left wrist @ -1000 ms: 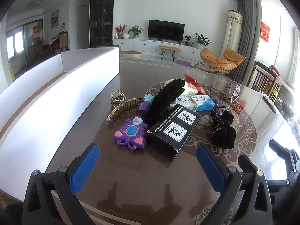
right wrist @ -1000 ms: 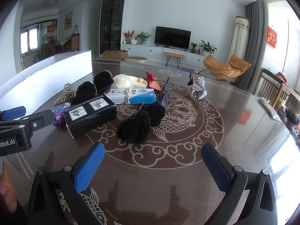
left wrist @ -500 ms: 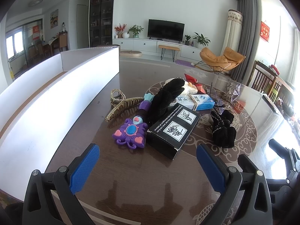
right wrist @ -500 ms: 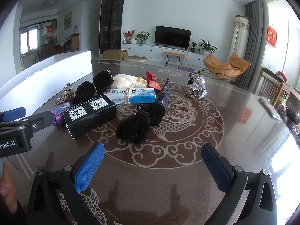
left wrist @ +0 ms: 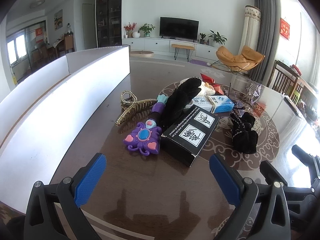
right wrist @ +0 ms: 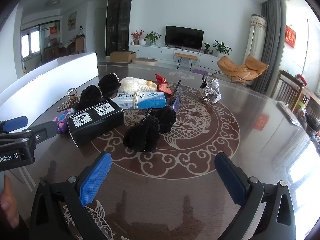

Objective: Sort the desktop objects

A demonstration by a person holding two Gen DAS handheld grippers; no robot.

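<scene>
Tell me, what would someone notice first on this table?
Probably the bright purple plastic toy wand with pink hearts, lying at the near left of the pile, right against the black cardboard box with white pictures. Behind it lies a gold claw hair clip, and a tall white board wall runs along the table's left side.

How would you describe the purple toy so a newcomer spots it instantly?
Start at the long white box on the table's left side. Beside it, the purple toy lies against the black carton. It is the only bright plastic piece, with a blue gem and pink hearts.
</scene>
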